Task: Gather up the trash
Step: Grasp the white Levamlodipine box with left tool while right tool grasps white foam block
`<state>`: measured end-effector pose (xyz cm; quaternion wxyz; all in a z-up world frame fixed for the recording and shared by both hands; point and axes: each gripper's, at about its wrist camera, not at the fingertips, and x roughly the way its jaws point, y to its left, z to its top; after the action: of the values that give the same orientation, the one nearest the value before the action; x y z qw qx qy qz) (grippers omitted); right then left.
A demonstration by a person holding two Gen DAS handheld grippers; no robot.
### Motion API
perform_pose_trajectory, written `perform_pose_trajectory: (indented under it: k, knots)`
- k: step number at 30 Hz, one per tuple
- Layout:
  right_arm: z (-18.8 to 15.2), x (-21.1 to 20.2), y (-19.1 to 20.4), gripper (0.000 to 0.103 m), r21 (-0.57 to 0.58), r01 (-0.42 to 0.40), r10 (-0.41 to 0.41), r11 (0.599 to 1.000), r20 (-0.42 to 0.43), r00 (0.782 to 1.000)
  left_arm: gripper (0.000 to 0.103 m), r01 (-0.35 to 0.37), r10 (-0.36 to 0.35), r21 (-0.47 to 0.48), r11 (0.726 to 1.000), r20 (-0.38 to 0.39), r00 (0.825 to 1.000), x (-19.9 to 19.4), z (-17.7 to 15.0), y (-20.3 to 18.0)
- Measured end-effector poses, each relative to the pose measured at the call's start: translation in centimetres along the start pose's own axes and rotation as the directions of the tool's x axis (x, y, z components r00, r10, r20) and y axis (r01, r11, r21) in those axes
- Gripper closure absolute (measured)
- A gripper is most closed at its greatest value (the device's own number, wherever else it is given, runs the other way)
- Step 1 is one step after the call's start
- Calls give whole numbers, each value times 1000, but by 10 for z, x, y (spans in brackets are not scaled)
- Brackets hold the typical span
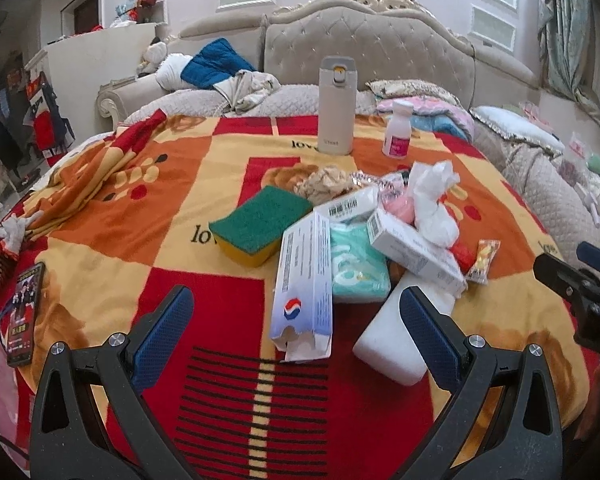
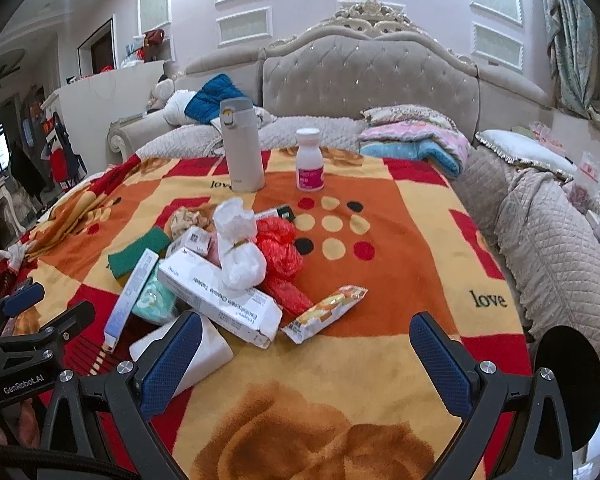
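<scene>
On the bed, a red-and-orange blanket (image 2: 380,220) leaves open room to the right of and nearer than the trash pile (image 1: 364,240), whose far side meets one thermos (image 1: 335,106) and one pill bottle (image 1: 398,130). The pile holds three cartons, one green sponge (image 1: 260,224), one white tub (image 1: 400,332), one knotted white bag (image 2: 238,248), one red bag (image 2: 280,256) and one snack wrapper (image 2: 324,314). The left gripper (image 1: 296,328) gapes wide around the nearest carton (image 1: 304,288), untouched; the right gripper (image 2: 306,352) gapes wide, empty.
</scene>
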<state>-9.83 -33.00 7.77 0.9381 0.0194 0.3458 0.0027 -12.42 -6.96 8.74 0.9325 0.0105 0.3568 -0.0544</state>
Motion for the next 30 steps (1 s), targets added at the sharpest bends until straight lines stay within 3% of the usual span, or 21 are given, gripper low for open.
perform_pose_trajectory:
  k: [8, 16, 24, 30]
  knots:
    - [-7, 19, -8, 0, 23, 0, 2, 1000, -69, 998, 0, 114, -110, 65, 991, -63, 992, 9, -13, -13]
    - [-12, 31, 9, 0, -5, -72, 71, 997, -128, 989, 0, 69, -67, 24, 997, -71, 995, 18, -9, 6]
    - [-17, 43, 27, 0, -24, -108, 102, 994, -176, 979, 0, 50, -56, -46, 998, -128, 990, 46, 2, 31]
    - [-18, 46, 41, 0, -28, -164, 154, 986, -216, 964, 1, 88, -104, -95, 992, -183, 977, 78, 13, 39]
